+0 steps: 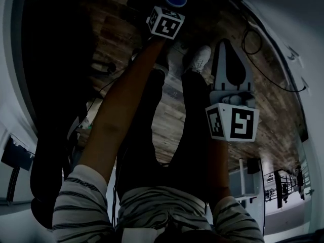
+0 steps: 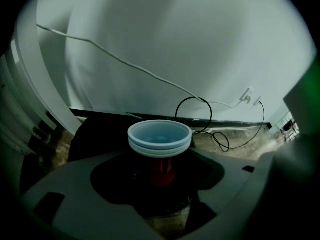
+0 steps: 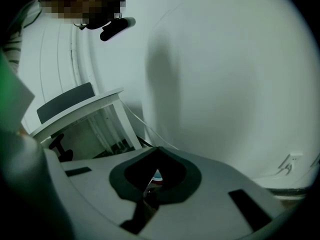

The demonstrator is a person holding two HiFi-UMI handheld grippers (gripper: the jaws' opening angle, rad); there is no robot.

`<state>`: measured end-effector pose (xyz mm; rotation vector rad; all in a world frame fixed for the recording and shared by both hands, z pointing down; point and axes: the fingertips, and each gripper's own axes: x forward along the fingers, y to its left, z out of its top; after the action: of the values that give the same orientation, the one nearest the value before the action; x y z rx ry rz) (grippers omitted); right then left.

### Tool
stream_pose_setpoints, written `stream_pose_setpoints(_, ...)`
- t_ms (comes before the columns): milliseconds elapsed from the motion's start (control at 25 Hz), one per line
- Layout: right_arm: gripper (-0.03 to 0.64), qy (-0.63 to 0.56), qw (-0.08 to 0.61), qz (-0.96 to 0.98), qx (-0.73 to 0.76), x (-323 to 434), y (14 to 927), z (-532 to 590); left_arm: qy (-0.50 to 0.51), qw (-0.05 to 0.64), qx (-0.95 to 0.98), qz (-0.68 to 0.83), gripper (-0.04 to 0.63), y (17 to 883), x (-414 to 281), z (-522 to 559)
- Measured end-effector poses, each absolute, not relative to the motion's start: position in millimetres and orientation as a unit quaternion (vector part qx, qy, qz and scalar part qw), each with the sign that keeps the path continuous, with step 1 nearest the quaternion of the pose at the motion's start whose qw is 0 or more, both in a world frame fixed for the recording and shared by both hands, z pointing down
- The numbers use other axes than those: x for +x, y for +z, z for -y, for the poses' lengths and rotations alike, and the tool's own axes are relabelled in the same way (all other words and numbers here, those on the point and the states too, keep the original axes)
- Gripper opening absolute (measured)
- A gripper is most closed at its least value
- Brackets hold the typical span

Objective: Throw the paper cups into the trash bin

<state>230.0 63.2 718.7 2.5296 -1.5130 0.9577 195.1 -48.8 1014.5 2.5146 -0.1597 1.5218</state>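
Cups point(image 2: 159, 138), stacked rim-up at lower centre, are pinched by the left tongs point(image 2: 160, 176); the right tongs point(image 3: 152, 186) are pressed together. No bin is seen; the stack should be carried upright and released only once over the bin's mouth.

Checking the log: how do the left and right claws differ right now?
The left claw is shut on stacked paper cups; the right claw is shut with only an unclear sliver between its jaws. In the head view the left claw is held farther out than the right claw. Both carry a marker cube.
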Motion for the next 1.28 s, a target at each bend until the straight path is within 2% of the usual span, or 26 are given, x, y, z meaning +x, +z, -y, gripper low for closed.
stream_pose_setpoints(520,0.01,0.323,0.021,0.493,0.807,230,743,-72,0.559,0.182,0.808,0.051,0.304,1059,195,49)
stream_pose_setpoints(1280,0.01,0.326,0.021,0.494,0.806,233,750,-67,0.601,0.142,0.784,0.057,0.304,1080,196,52)
